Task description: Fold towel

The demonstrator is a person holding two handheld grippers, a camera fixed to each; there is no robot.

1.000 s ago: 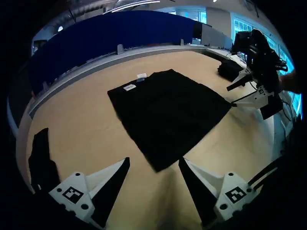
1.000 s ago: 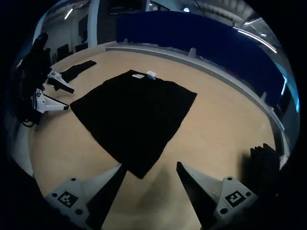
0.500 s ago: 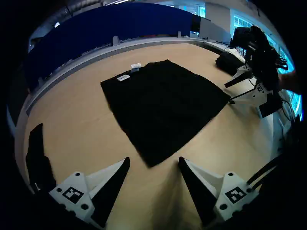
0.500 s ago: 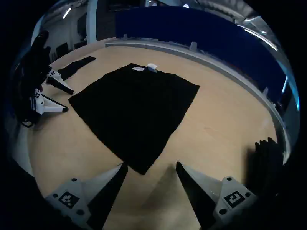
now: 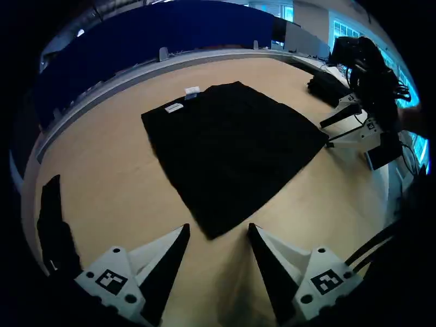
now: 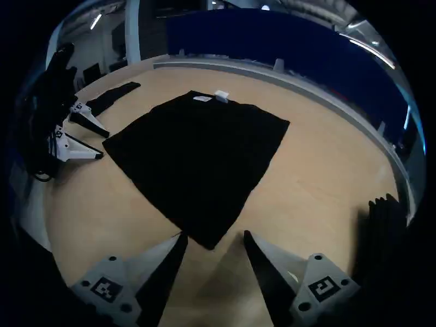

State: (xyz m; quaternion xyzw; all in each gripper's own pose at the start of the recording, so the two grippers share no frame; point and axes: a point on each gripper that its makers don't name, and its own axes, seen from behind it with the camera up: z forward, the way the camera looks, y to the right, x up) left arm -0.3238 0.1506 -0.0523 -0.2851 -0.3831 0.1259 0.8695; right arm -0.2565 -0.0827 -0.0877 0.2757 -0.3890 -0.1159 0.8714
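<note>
Near two corners of the towel, my left fingers and right fingers stand wide; I'd pinch each corner squarely, together.

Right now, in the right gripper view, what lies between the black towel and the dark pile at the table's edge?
Only bare wooden table separates the towel from the pile; the right gripper view shows it.
</note>
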